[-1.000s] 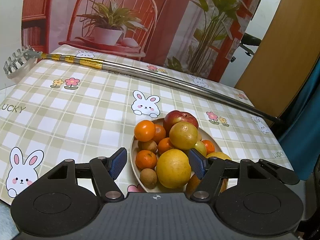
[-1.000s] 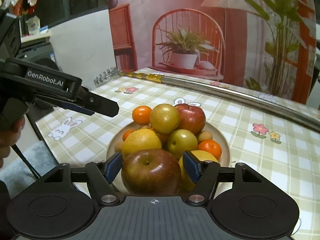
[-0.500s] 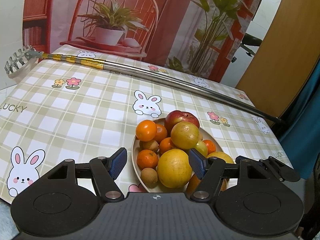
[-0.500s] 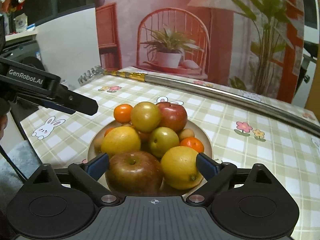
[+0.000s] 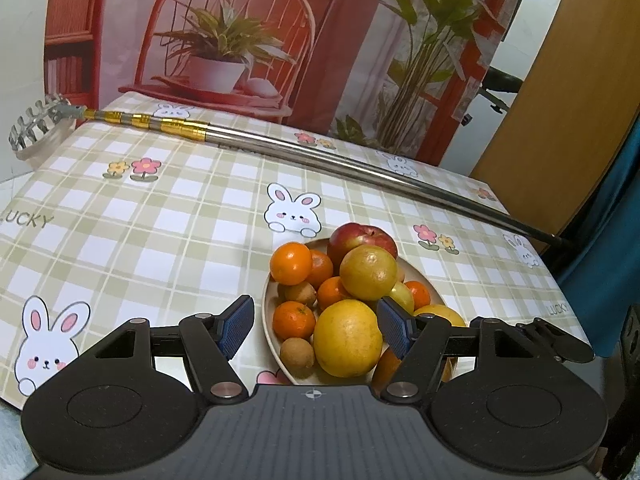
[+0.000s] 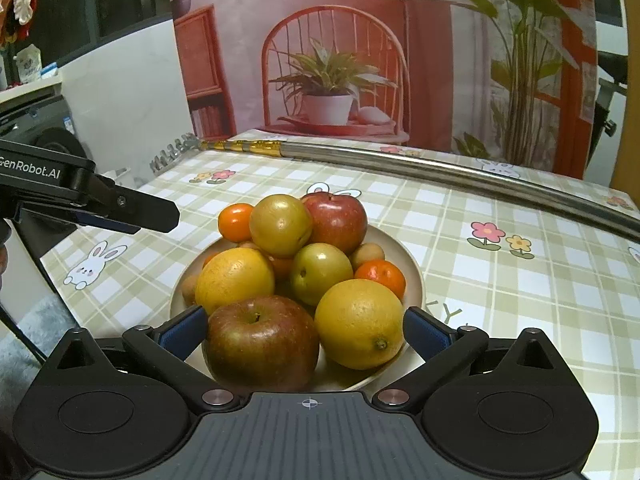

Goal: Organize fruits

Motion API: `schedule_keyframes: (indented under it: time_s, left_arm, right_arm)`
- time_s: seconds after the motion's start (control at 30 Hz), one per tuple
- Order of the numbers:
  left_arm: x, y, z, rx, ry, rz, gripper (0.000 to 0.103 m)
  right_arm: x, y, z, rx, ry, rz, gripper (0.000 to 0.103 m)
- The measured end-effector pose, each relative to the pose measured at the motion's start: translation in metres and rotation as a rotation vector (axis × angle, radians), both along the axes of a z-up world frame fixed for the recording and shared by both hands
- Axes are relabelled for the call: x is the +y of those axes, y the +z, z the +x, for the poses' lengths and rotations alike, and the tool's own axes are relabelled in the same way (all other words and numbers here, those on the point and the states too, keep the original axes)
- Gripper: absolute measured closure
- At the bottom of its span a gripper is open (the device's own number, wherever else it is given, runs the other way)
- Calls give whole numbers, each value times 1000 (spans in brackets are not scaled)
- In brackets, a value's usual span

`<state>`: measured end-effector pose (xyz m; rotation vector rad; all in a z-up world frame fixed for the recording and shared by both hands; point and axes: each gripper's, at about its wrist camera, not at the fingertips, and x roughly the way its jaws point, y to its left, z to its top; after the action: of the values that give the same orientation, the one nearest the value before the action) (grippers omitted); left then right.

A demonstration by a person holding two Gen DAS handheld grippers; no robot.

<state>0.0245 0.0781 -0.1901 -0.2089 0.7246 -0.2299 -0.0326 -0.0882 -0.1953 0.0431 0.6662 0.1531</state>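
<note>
Two tools tilt down over the plate [image 6: 416,276]: right tool [image 6: 304,328] opening wide, left tool [image 5: 316,326] half-open, empty.

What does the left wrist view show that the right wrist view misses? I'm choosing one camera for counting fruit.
Only the left wrist view: two brown kiwis on the near rim and a blue curtain.
Only the right wrist view: a dark red-brown apple, a yellow lemon and the left tool beside the pile.
Both: the beige plate, the red apple, the long metal pole and the checked tablecloth.
</note>
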Motion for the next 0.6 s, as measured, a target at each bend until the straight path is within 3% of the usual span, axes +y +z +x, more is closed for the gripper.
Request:
schedule_keyframes:
  time_s: [0.27, 0.43, 0.5, 0.6]
  left_arm:
    - [1, 25, 1, -75, -2, 31, 29]
    - [1, 53, 1, -134, -21, 39, 16]
    - [0, 68, -1, -177, -32, 49, 5]
    - [-4, 89, -8, -244, -31, 69, 4]
  right_arm:
    - [-5, 13, -2, -33, -24, 12, 1]
    - [-18, 38, -6, -95, -60, 40, 0]
    - [-25, 54, -8, -127, -80, 50, 0]
    - [-34, 80, -10, -177, -107, 67, 0]
